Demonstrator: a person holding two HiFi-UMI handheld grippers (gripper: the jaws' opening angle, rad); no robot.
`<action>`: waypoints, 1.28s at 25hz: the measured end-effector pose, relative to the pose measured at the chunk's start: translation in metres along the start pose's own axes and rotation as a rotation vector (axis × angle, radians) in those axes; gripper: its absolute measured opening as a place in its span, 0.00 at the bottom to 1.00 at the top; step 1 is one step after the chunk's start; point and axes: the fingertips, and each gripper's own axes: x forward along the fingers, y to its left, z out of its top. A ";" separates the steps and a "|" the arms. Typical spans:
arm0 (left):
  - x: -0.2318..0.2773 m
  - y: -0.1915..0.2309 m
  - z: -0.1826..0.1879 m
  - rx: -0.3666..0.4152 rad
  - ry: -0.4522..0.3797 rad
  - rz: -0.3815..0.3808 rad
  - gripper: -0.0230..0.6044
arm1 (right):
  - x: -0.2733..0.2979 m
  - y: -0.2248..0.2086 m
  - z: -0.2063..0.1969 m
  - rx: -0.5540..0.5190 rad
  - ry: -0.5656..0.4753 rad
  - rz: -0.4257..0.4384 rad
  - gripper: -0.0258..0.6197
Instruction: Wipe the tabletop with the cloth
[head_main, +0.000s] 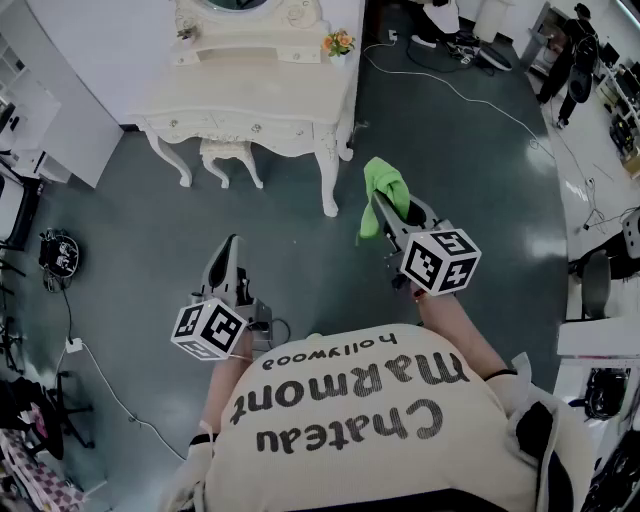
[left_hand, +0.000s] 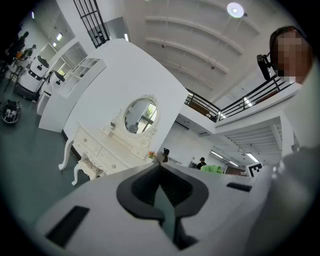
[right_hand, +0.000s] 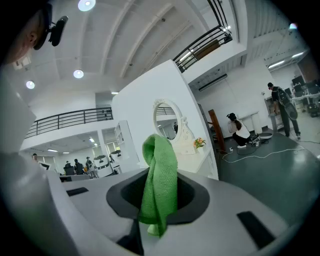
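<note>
A white dressing table (head_main: 250, 95) with an oval mirror stands ahead of me on the dark floor; it also appears in the left gripper view, dressing table (left_hand: 100, 145), and behind the cloth in the right gripper view, dressing table (right_hand: 195, 147). A green cloth (head_main: 385, 188) hangs bunched from my right gripper (head_main: 386, 212), which is held in the air short of the table's right front leg. In its own view the right gripper (right_hand: 160, 175) is shut on the cloth (right_hand: 160, 185). My left gripper (head_main: 229, 252) is lower left, shut and empty, left gripper (left_hand: 160, 170).
A small flower pot (head_main: 339, 43) sits at the table's right end. A stool (head_main: 228, 155) is tucked under the table. Cables (head_main: 470, 95) run over the floor at right. White shelving (head_main: 45, 125) stands at left. A person (head_main: 575, 55) stands far right.
</note>
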 end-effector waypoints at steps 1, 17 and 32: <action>0.000 0.000 0.000 0.000 0.000 0.000 0.05 | 0.000 0.000 0.000 0.002 0.002 0.000 0.18; 0.014 0.038 0.015 -0.039 0.002 -0.039 0.05 | 0.036 0.013 -0.005 0.082 -0.035 0.013 0.18; 0.079 0.092 -0.002 -0.059 0.085 0.035 0.05 | 0.132 -0.020 -0.032 0.124 0.086 0.033 0.18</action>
